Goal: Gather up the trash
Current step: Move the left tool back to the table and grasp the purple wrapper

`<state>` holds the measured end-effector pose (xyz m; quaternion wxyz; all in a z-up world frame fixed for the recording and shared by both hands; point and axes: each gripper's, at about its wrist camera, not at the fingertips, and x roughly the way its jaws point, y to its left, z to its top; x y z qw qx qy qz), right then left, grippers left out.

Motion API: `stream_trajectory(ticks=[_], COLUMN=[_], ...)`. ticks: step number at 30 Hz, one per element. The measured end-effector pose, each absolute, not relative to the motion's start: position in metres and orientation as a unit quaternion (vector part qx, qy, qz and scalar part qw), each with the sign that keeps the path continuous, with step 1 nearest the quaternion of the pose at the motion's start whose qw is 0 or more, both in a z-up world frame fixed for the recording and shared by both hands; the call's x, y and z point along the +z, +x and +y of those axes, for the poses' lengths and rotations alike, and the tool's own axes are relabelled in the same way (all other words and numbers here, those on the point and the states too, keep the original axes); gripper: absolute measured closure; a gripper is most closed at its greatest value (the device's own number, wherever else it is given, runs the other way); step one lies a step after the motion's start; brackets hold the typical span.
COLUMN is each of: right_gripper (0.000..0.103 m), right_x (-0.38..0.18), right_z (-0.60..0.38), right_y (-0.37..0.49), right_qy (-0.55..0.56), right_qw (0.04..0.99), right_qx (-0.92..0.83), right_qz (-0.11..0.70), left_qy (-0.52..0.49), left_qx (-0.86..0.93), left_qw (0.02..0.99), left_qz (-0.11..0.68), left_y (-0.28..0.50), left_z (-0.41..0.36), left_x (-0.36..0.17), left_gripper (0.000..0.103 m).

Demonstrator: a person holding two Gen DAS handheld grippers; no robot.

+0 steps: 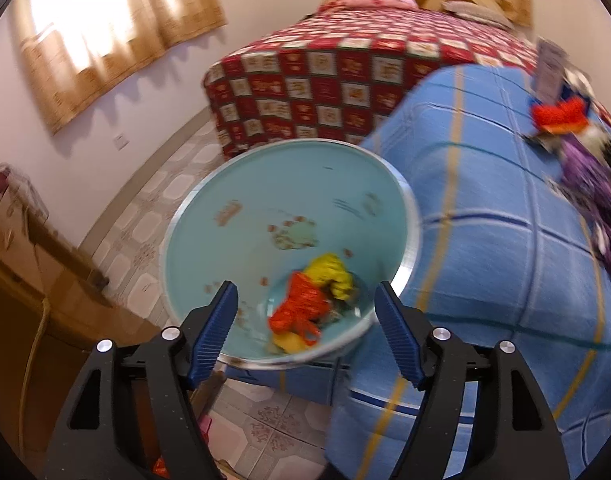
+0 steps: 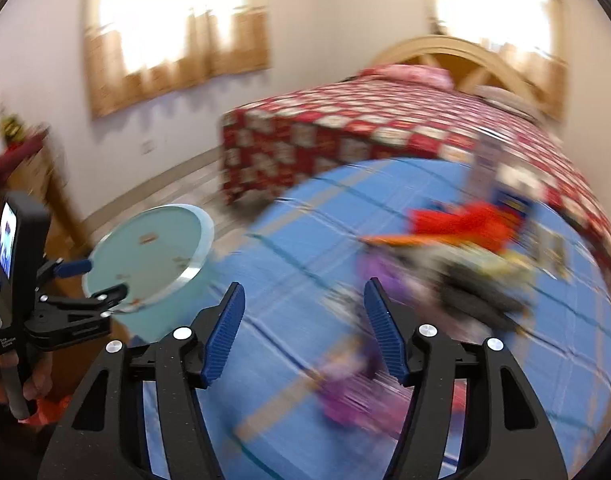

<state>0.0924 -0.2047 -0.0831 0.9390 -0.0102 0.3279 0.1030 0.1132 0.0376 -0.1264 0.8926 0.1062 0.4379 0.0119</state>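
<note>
Progress: some trash, a red and a yellow wrapper (image 1: 313,304), already lies at the bottom of the blue bin (image 1: 233,184); most is not yet collected.
Left to do: a heap of wrappers (image 2: 465,248) on the blue blanket (image 2: 289,240), red, purple and dark pieces, too blurred to count.
Left claw (image 1: 305,320): spread, holding nothing, hovering right over the bin mouth, the bin's trash between my fingers.
Right claw (image 2: 303,328): spread, empty, above the blanket.
Trash relative to right claw: a purple wrapper (image 2: 345,392) just below my fingers; the main heap ahead and to the right, near.
Bin position: beside the blanket's edge, to the left of my right claw.
</note>
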Motion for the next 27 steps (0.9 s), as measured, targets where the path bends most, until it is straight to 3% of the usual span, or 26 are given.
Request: stream_trajectory(ticks=[7, 14, 19, 25, 27], right_gripper=[0.04, 0.041, 0.057, 0.063, 0.071], right_x=[-0.105, -0.127, -0.138, -0.153, -0.159], right_z=[-0.32, -0.339, -0.337, -0.323, -0.32], right_y=[0.057, 0.064, 0.075, 0.075, 0.074], right_qy=[0.058, 0.074, 0.075, 0.046, 0.047], right_qw=[0.939, 0.931, 0.921, 0.909, 0.907], right_qx=[-0.032, -0.023, 0.003, 0.016, 0.026], right_qz=[0.336, 0.357, 0.382, 0.413, 0.418], left_qy=[0.139, 0.144, 0.15, 0.151, 0.15], left_qx=[-0.013, -0.014, -0.021, -0.025, -0.028], left_qw=[0.886, 0.886, 0.885, 0.885, 0.885], left_qz=[0.442, 0.441, 0.44, 0.441, 0.439], left_y=[0.102, 0.101, 0.099, 0.098, 0.097], left_z=[-0.009, -0.028, -0.035, -0.036, -0.037], left_x=[-0.136, -0.134, -0.132, -0.133, -0.131], left_gripper=[0.032, 0.032, 0.032, 0.032, 0.032])
